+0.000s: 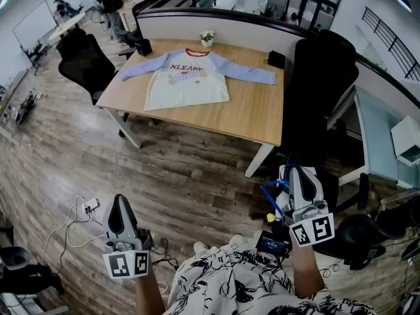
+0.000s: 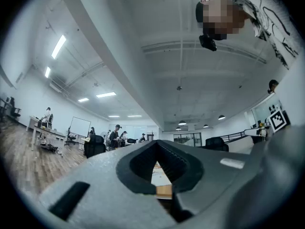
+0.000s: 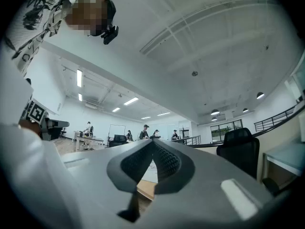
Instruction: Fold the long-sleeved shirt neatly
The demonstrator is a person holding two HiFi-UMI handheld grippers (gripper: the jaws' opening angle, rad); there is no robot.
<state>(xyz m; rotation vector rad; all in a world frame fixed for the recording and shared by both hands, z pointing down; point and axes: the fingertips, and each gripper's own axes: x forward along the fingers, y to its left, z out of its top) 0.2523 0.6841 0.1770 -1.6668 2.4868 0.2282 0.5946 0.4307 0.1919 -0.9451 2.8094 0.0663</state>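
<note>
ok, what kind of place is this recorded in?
Looks like an open-plan office: a wooden desk with the long-sleeved shirt spread flat on it, black office chairs beside it, a whiteboard at far left, and people at other desks.

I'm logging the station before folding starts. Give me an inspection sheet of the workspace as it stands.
Surface: wooden table, mostly bare wood.
Job's things: long-sleeved shirt lies flat, front up, sleeves spread, unfolded.
Clutter: potted plant, black box and black pouch along the far edge.
Grippers: left tongs and right tongs both shut, empty, held well short of the table.
Cables: white cables with a power strip on the floor near the left tongs.
Surroundings: black office chair at the table's left end, taller black chair at its right; wood floor.
</note>
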